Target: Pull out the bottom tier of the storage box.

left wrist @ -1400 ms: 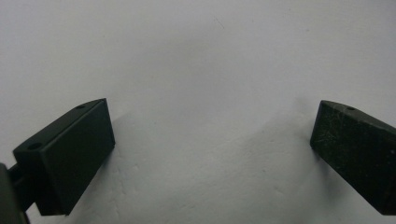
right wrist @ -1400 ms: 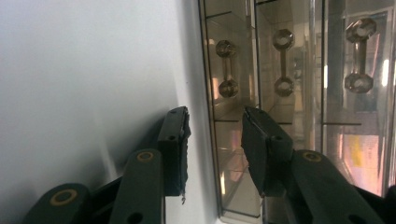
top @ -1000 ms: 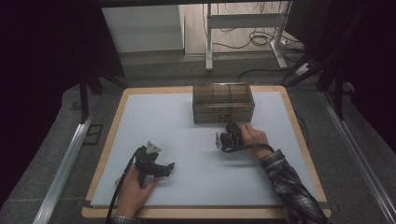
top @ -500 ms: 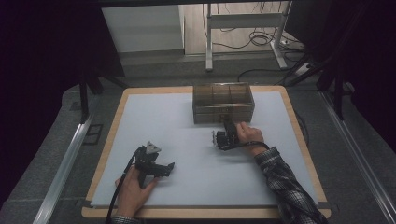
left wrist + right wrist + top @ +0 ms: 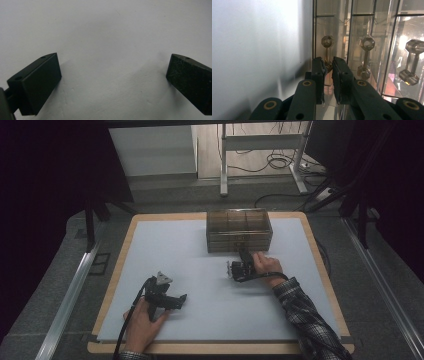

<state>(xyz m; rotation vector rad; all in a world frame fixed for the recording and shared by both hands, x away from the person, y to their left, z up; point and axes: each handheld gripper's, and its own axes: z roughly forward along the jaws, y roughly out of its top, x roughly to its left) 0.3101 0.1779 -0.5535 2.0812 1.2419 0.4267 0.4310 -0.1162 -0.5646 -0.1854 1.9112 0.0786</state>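
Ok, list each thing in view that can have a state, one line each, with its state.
Left tongs: open wide, nothing between the jaws, over the bare white mat.
Right tongs: jaws nearly shut around the bottom drawer's handle.
Clear drawer box: upright at the far side of the mat; drawers look pushed in.
Other drawer handles: untouched.

The high view looks forward and down over the whole surface [image 5: 210,270] from the person's side. The left claw [image 5: 112,82] camera faces the bare white surface from very near. The right claw [image 5: 327,75] camera sits close against the drawer box [image 5: 239,229], which the high view also shows.
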